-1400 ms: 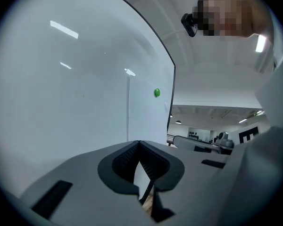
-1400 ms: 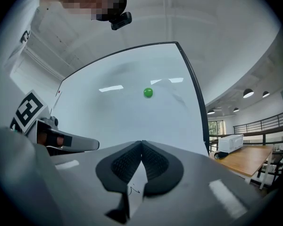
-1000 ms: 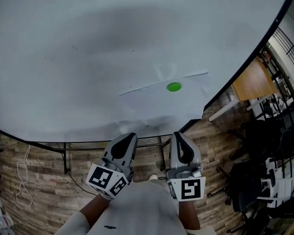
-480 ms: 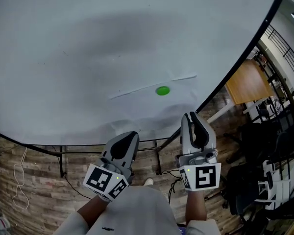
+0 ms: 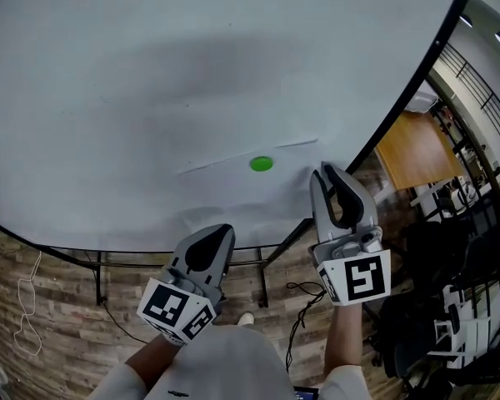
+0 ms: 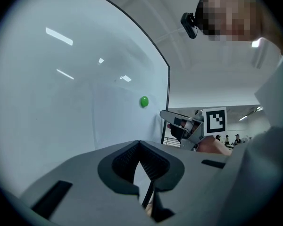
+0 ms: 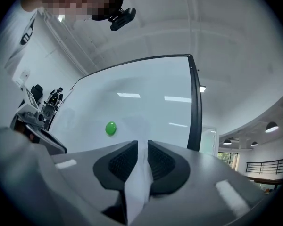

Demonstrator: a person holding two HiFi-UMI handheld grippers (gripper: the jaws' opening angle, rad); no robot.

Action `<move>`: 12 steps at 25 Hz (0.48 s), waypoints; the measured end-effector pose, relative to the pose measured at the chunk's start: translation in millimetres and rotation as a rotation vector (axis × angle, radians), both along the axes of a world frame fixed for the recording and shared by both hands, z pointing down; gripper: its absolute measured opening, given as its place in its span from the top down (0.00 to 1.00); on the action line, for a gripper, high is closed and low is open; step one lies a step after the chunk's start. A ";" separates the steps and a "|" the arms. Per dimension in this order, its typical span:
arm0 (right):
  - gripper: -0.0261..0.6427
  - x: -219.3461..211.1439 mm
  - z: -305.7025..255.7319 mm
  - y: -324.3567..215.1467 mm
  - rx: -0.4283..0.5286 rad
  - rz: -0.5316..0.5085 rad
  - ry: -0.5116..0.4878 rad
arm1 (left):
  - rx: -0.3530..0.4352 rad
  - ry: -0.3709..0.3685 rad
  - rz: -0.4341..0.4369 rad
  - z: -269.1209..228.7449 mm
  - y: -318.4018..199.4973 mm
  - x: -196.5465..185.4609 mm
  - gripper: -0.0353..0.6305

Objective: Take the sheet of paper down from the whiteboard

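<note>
If the right hand-held gripper just yanks now, the sheet of paper could rip or slip out, since the green magnet pins it to the whiteboard. That one's clamped on the sheet's right edge. The left hand-held gripper looks closed down by the board's bottom edge, and I can't tell if it's got any paper.

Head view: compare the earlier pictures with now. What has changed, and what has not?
The right gripper moved up and right, to the paper's right edge; its jaws are shut on the paper. The left gripper stayed low, and the magnet still pins the paper to the whiteboard.
</note>
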State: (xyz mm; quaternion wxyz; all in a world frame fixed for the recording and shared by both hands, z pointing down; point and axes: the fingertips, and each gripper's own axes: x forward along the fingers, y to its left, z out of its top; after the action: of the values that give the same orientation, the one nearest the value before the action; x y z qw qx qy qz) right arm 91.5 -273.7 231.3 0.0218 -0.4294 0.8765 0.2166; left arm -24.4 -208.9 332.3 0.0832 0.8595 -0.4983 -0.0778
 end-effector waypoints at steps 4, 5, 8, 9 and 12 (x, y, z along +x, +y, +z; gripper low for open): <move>0.87 -2.6 4.6 -7.1 -0.037 -0.036 0.012 | 0.005 -0.004 -0.001 -4.0 -0.5 3.3 0.94; 0.87 -3.2 5.1 -7.5 -0.039 -0.040 0.010 | 0.007 -0.004 0.000 -4.8 -0.7 3.8 0.94; 0.87 -3.5 4.9 -8.7 -0.041 -0.048 0.005 | 0.011 -0.005 -0.001 -7.5 -3.7 5.8 0.94; 0.87 -3.6 5.0 -9.0 -0.044 -0.050 0.006 | 0.014 -0.006 -0.003 -8.8 -4.7 6.6 0.94; 0.87 -3.1 6.4 -8.1 -0.054 -0.046 0.009 | 0.024 -0.012 -0.005 -13.1 -4.8 10.1 0.94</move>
State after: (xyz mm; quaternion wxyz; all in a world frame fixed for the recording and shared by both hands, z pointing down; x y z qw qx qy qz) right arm 88.5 -281.8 237.7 0.0113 -0.4085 0.8918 0.1943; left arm -14.2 -213.7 319.2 0.0697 0.8596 -0.5000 -0.0790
